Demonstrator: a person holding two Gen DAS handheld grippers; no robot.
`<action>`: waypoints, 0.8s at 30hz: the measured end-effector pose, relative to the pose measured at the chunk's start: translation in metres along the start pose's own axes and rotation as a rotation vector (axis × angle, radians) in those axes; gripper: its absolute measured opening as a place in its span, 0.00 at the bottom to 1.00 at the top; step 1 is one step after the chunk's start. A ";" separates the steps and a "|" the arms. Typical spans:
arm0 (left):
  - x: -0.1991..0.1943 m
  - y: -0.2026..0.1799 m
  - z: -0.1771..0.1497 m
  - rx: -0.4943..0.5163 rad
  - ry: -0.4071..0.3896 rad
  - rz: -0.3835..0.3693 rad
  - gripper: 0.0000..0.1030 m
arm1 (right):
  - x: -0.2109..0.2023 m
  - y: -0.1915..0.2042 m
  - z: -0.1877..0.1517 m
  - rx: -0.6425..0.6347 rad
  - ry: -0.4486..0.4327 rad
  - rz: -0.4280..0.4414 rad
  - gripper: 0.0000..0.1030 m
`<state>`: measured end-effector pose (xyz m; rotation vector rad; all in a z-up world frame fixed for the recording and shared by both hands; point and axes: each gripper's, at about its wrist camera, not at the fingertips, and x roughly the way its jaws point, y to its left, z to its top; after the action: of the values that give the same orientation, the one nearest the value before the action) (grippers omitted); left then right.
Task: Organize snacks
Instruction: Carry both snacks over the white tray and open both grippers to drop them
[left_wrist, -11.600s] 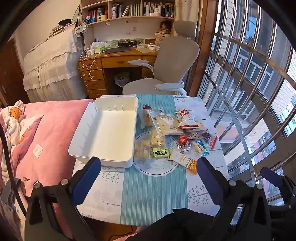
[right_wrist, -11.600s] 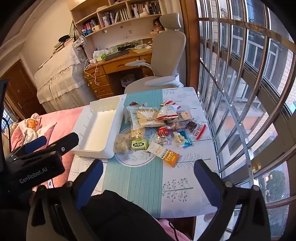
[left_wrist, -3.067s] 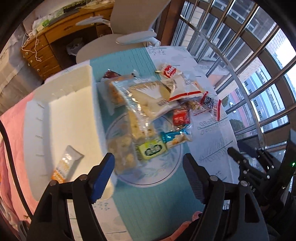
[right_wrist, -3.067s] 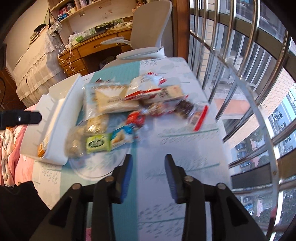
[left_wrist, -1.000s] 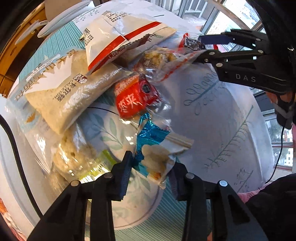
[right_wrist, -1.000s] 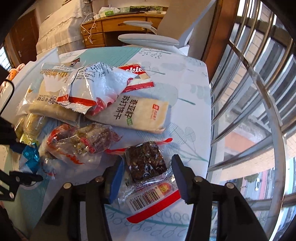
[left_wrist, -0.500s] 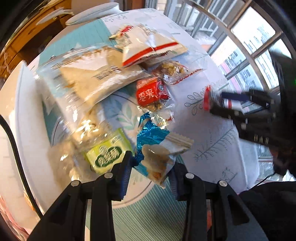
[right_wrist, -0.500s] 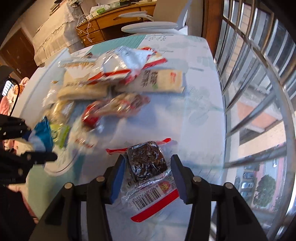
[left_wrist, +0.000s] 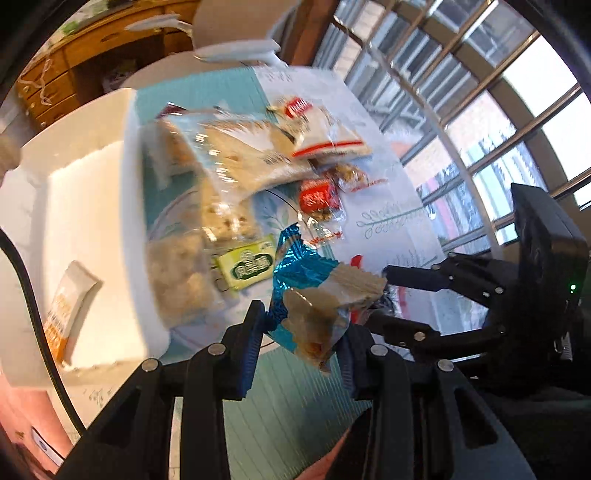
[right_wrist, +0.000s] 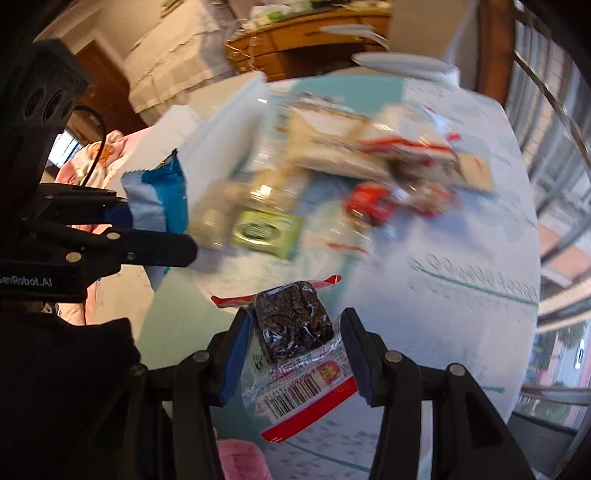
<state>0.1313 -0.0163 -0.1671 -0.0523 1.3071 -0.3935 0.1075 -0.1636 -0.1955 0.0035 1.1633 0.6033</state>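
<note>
Snack packets gripped in both grippers above the table

Position, left to right. White rectangular plastic bin (left_wrist: 85, 206) sits at the left side of the table, on the teal-and-white patterned tablecloth (left_wrist: 280, 398). An orange-and-white snack bar (left_wrist: 68, 302) lies inside the bin near its front corner. Just right of the bin wall, a pile of snacks rests on the cloth: clear bags of pale pastries (left_wrist: 207, 206), a small green wrapped packet (left_wrist: 246, 263), a red wrapped sweet (left_wrist: 318, 195) and a white pouch with a red stripe (left_wrist: 325, 136).

Left gripper (left_wrist: 301, 328): jaws closed on a blue foil snack packet (left_wrist: 306, 280), held off the table in front of the pile. The right wrist view shows the same packet clamped at the far left of the frame.

Right gripper (right_wrist: 293, 343): jaws closed on a clear packet with a dark brown cake (right_wrist: 295, 321), its barcode end toward the camera. The packet is held above the cloth, right of the left gripper and close to it.
</note>
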 end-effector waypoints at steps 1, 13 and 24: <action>-0.005 0.004 -0.002 -0.008 -0.014 0.001 0.34 | -0.002 0.009 0.004 -0.004 -0.012 0.004 0.48; -0.088 0.104 -0.021 -0.157 -0.211 0.016 0.34 | -0.022 0.111 0.063 -0.056 -0.180 0.028 0.48; -0.129 0.194 -0.030 -0.206 -0.290 0.061 0.36 | -0.018 0.177 0.104 -0.002 -0.296 0.039 0.49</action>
<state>0.1256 0.2099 -0.1052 -0.2340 1.0549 -0.1893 0.1137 0.0086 -0.0830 0.1110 0.8770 0.6153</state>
